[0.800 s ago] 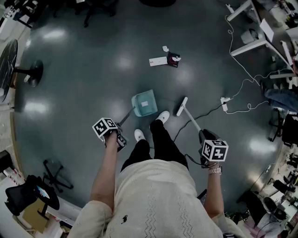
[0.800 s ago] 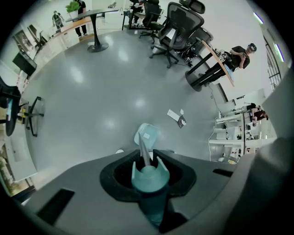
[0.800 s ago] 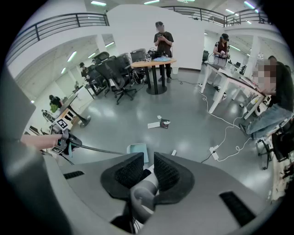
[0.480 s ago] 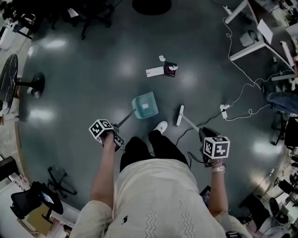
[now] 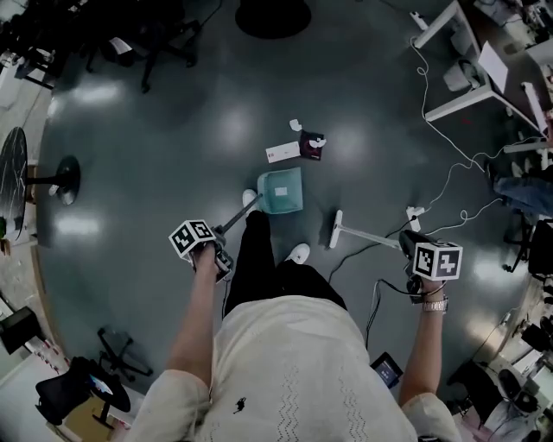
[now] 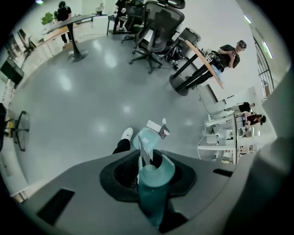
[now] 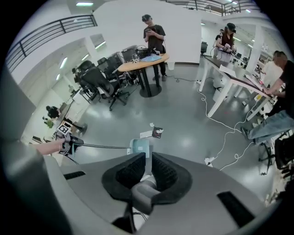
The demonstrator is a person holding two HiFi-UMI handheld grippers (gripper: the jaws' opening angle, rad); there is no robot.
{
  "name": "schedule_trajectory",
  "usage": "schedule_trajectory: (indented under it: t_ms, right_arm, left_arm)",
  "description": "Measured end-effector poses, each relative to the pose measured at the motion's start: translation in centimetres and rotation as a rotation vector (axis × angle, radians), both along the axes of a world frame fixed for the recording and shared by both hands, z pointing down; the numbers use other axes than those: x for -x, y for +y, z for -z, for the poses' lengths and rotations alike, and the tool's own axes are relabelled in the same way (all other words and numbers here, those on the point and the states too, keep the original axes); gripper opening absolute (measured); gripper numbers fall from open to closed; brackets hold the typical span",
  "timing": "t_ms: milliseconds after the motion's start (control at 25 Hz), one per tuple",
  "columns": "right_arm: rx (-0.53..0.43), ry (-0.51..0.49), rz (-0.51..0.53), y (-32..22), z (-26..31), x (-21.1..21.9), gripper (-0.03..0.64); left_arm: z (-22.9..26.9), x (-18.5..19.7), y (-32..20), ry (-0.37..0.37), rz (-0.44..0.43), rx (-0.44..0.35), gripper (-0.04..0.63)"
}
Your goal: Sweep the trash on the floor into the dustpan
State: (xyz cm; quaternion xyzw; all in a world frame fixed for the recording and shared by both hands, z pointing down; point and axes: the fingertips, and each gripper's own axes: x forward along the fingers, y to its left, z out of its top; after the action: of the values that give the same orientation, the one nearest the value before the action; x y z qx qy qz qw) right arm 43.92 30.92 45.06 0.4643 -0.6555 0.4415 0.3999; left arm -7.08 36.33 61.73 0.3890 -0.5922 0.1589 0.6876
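Observation:
A teal dustpan rests on the grey floor, its long handle running back to my left gripper, which is shut on the handle's teal grip. Just beyond the pan's far edge lies the trash: a white card, a dark packet and a small white scrap. The white broom head sits right of the person's feet. Its thin handle leads to my right gripper, shut on the handle's end. The right gripper view shows the dustpan and trash ahead.
A white shoe stands against the dustpan's left side, the other shoe behind it. A power strip with white cables lies to the right near desk legs. Office chairs and a fan stand sit left.
The person stepped forward. The dustpan moved up the floor to just short of the trash. My right gripper swung out right, laying the broom handle flatter.

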Motion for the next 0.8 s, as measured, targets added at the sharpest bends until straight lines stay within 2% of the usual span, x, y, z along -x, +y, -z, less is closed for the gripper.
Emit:
schedule_trajectory:
  t_ms: [160, 320, 560, 680, 800]
  right_arm:
    - [0.022, 0.009, -0.115, -4.5, 0.1, 0.4, 0.06]
    - [0.022, 0.038, -0.272, -8.6, 1.2, 0.3, 0.06]
    - [-0.032, 0.021, -0.446, -17.5, 1.8, -1.8, 0.06]
    - [-0.067, 0.008, -0.469, -21.4, 2.2, -3.0, 0.061]
    - [-0.107, -0.001, -0.481, -25.1, 2.8, -4.2, 0.06]
  left_arm:
    - [-0.6, 0.8, -6.1, 0.085, 0.003, 0.003, 0.094]
    - [-0.1, 3.5, -11.8, 0.104, 0.0, 0.014, 0.094]
    - [-0.4, 8.3, -17.1, 0.039, -0.019, 0.081, 0.094]
    - [-1.0, 9.7, -17.9, -0.01, -0.006, 0.124, 0.094]
    - [-1.2, 10.7, -19.3, -0.07, -0.003, 0.134, 0.094]
